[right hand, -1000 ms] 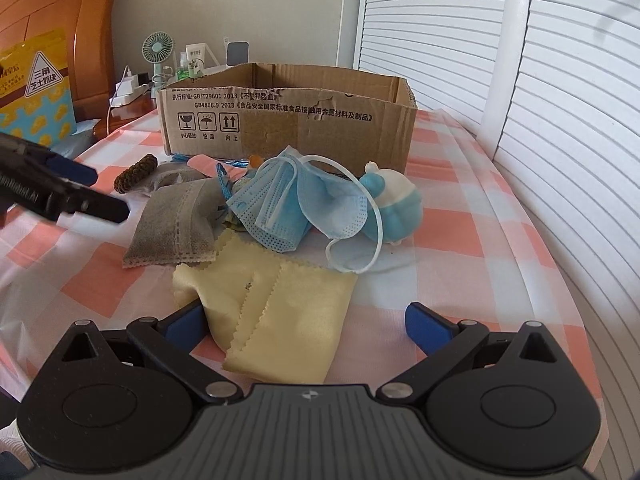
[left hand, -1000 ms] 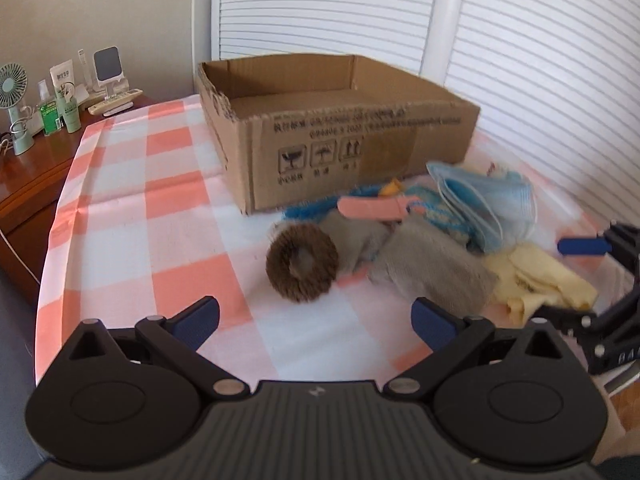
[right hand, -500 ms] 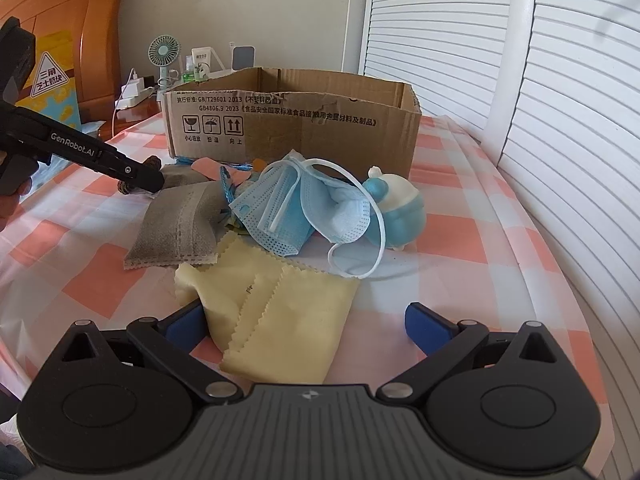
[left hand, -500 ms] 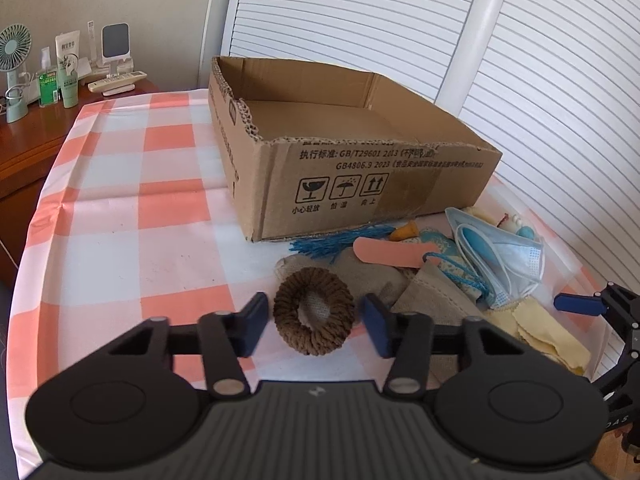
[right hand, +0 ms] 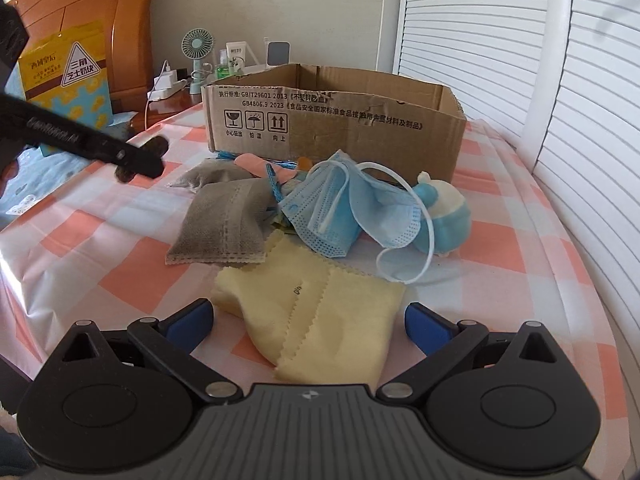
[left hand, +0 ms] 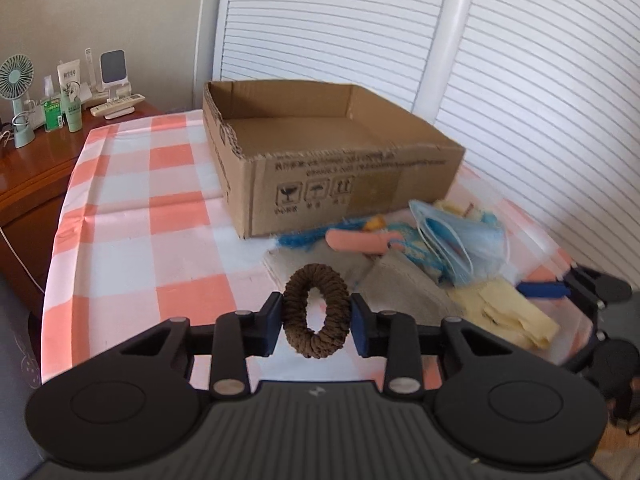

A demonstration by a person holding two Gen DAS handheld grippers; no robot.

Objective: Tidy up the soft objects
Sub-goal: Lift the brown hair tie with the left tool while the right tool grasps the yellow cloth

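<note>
Left wrist view: left gripper (left hand: 317, 320) closing on brown scrunchie (left hand: 316, 311), pads pressing both sides, ring upright and lifted clear of the table (left hand: 132, 216). Checked orange-and-white cloth over the table. Open cardboard box (left hand: 332, 168) beyond, inside bare as far as visible. In front of the box, to the right: pile of soft things, including grey pouch (left hand: 408, 292), pink strip (left hand: 360, 240), blue masks (left hand: 460, 240), yellow cloth (left hand: 512, 316). Right gripper (left hand: 576, 292) at right edge, above the yellow cloth. Wooden side cabinet (left hand: 36, 176) at left with fan (left hand: 16, 100) and small bottles.

Right wrist view: right gripper (right hand: 310, 320) wide open, nothing between the pads, hovering low over the yellow cloth (right hand: 320, 320). Grey pouch (right hand: 224, 224) just left of the masks (right hand: 352, 208); blue-and-white plush toy (right hand: 444, 216) touching the masks on the right. Box (right hand: 336, 120) behind the pile. Left gripper (right hand: 136, 160) entering from the left, tip dark and blurred; scrunchie barely distinguishable there. Yellow bag (right hand: 64, 80) against the wooden headboard (right hand: 120, 20) at far left.
</note>
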